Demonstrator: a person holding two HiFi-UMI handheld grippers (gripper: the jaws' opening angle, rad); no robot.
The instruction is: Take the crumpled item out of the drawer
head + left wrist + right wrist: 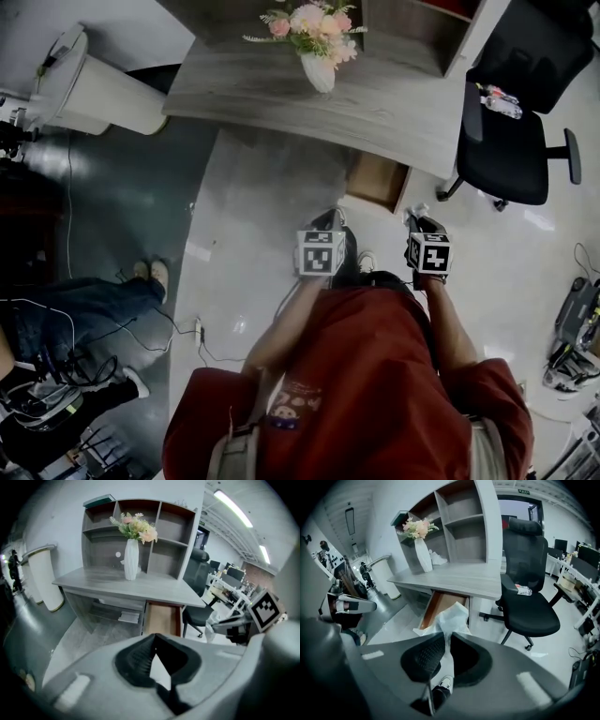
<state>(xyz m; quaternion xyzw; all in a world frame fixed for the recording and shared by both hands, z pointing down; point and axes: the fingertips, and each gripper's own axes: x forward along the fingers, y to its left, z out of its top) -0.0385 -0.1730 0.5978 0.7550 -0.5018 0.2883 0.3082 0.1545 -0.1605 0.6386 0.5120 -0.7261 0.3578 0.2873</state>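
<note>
The crumpled white item [451,619] is pinched between the pads of my right gripper [446,639] and hangs in the air in front of the desk. The same item [416,211] shows as a small white tuft at that gripper [421,223] in the head view. Behind it the wooden drawer [377,180] [438,605] stands pulled out of the grey desk [375,98]. My left gripper [154,638] [328,223] is held beside the right one, its tips together with nothing between them. From the left gripper view the drawer [161,618] looks bare inside.
A white vase of pink flowers [317,42] stands on the desk below a shelf unit [140,531]. A black office chair [514,122] is to the drawer's right, a white rounded bin [94,89] to the left. Another person's legs [84,305] and floor cables [202,333] lie left.
</note>
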